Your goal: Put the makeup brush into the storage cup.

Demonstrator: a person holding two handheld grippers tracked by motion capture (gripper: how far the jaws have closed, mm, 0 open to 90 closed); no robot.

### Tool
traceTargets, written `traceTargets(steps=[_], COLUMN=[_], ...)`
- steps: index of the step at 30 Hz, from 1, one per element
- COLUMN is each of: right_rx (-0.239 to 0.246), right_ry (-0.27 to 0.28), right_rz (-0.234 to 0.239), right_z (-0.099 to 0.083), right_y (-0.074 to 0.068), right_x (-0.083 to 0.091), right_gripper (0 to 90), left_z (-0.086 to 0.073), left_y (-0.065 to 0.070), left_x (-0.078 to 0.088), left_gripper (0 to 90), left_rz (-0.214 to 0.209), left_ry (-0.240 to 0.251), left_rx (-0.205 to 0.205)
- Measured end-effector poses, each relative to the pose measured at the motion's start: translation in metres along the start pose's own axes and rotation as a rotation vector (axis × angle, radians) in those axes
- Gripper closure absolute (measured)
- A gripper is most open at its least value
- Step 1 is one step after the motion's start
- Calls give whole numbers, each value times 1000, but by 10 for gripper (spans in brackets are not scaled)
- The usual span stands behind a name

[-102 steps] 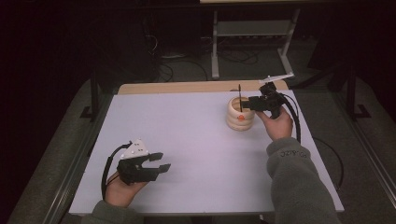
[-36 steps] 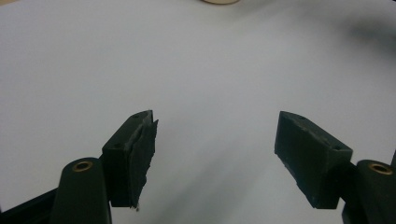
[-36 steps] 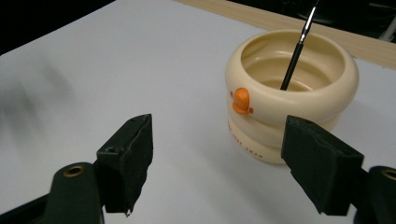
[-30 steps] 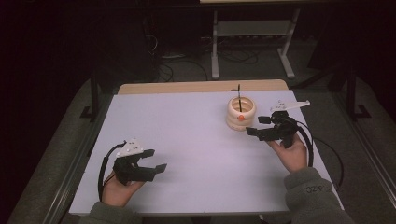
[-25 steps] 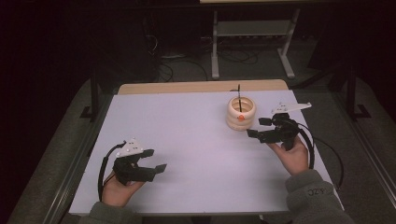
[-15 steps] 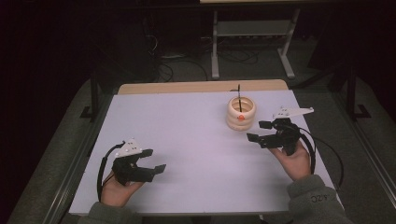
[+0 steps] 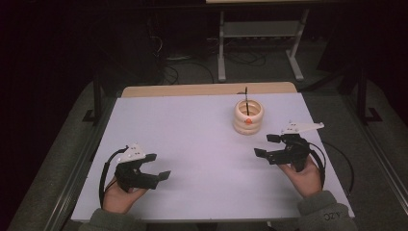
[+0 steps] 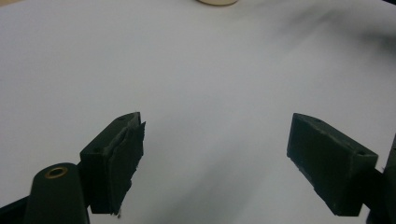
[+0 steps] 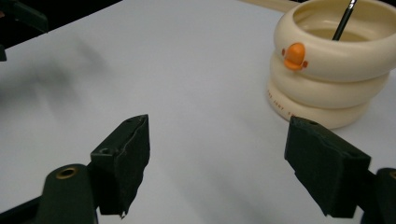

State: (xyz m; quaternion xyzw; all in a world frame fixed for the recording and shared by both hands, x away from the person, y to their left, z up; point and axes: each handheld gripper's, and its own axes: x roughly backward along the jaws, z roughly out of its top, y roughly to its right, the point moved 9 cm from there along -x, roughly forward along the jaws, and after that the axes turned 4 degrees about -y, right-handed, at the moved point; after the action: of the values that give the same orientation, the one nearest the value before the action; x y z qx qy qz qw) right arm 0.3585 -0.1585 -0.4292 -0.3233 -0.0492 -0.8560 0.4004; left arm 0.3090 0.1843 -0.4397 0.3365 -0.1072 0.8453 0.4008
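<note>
The ring stack [image 7: 248,117] stands on the bench [image 7: 192,125], a thin rod [image 7: 246,100] rising from it. The right gripper [image 7: 267,146] sits near it, jaws wide and empty. The left gripper [image 7: 158,166], well apart, has just been opening, nothing between its jaws.

Laboratory setting: white-topped table [image 7: 192,139] in a dark room; metal stand [image 7: 260,36] and floor cables [image 7: 168,67] at 12 o'clock.
</note>
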Motion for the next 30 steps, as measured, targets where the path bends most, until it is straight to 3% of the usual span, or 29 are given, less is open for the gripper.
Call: traceTargets(steps=[15,20,22,30], right_rx=[-32,-33,-28,-33], right_ry=[-17,-24,-28,-36], right_rz=[24,25,26,32], right_z=[-30,-36,-39,-49], right_y=[-9,-12,-13,-15], right_x=[-6,-8,-8,-6], right_gripper=[196,198,197,186], left_z=[-10,-15,-16,-22], left_y=[-4,-5,-4,-4], left_x=[0,-2,-3,-3], left_gripper=[202,202,202,199], left_rz=[29,41,42,29], left_ry=[0,-16,-12,-24], left_rx=[9,-6,8,-2])
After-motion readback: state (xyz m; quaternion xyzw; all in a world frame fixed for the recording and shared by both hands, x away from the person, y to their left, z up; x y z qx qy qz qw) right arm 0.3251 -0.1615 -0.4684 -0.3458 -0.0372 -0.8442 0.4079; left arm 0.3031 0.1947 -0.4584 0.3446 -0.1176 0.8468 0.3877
